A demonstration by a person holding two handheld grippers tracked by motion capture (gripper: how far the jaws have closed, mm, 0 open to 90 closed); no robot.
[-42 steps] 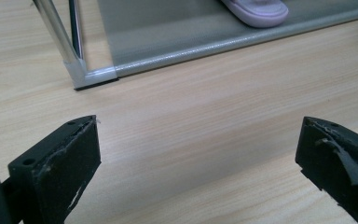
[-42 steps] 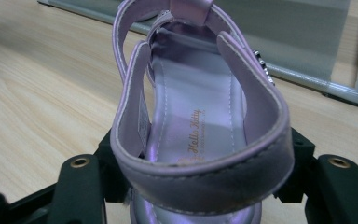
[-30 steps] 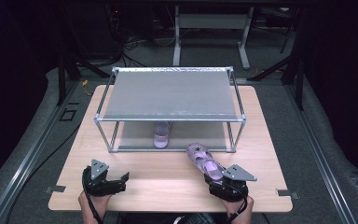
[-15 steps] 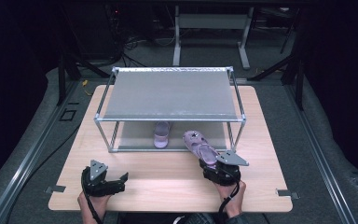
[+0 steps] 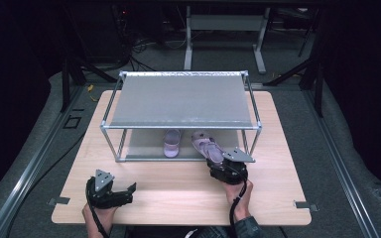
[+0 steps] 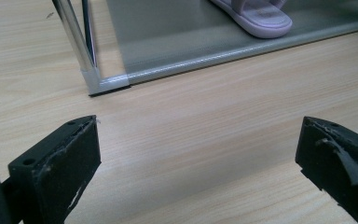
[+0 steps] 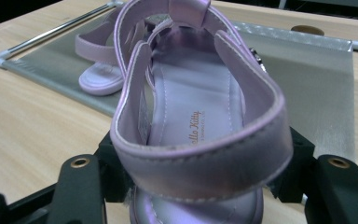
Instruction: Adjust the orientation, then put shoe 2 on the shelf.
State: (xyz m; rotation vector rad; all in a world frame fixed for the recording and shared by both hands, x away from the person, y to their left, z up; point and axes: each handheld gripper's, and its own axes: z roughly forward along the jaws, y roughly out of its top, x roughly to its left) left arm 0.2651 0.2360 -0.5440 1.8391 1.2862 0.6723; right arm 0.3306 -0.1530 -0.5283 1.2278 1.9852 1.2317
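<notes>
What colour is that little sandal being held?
Pale lilac sandal; clearest in the right gripper view.

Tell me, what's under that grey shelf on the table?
Under the grey shelf, two lilac sandals: one sandal resting on the lower tray, the second sandal held by the right gripper. The shelf hides the tray's back part.

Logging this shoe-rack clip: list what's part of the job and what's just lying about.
In the job:
- held sandal, clamped in the right gripper
- second sandal on the lower shelf
- shoe rack
- left gripper, open, idle

Lying about:
- metal stand and floor cables behind the table
</notes>
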